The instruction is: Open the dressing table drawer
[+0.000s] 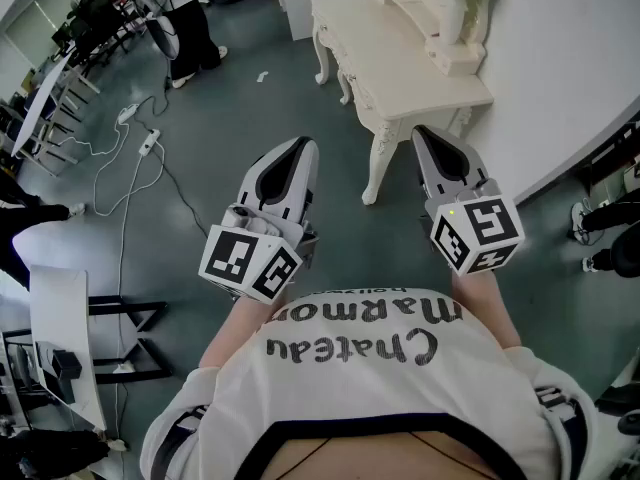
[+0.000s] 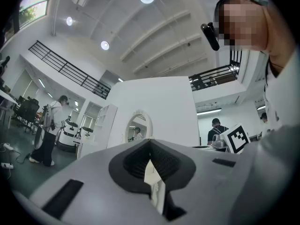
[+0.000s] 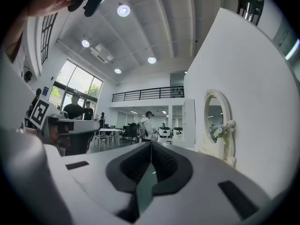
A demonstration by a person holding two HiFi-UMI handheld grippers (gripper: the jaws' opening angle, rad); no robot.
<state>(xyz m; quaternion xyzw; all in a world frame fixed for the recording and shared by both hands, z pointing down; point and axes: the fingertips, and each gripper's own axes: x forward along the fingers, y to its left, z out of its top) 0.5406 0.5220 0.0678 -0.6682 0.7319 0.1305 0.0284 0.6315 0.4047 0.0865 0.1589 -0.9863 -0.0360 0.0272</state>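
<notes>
Left tool (image 1: 298,148) and right tool (image 1: 428,136) both hang out in front of your chest, side by side, noses pointing forward. Each has its jaws pressed together with nothing gripped, and both gripper views show only the room beyond the pads. So you're in the approach, right at the start: no contact with the furniture yet.

And there's your target, the dressing table (image 1: 385,53), cream-coloured with curved legs. It's ahead and off to your right, its back against the white wall (image 1: 560,78), well apart from both tools. The right tool is the nearer one, lined up roughly with the table's closest corner. The drawer itself you can't pick out from up here; the front panel under the long edge facing the open floor (image 1: 250,108) is too small to show a handle.

Next move, by my read: close the distance, come round to face that long front edge and drop the tool low enough to see the panel. Then spread the jaws before you reach for any pull, because shut as they are they can't take hold of one.
</notes>
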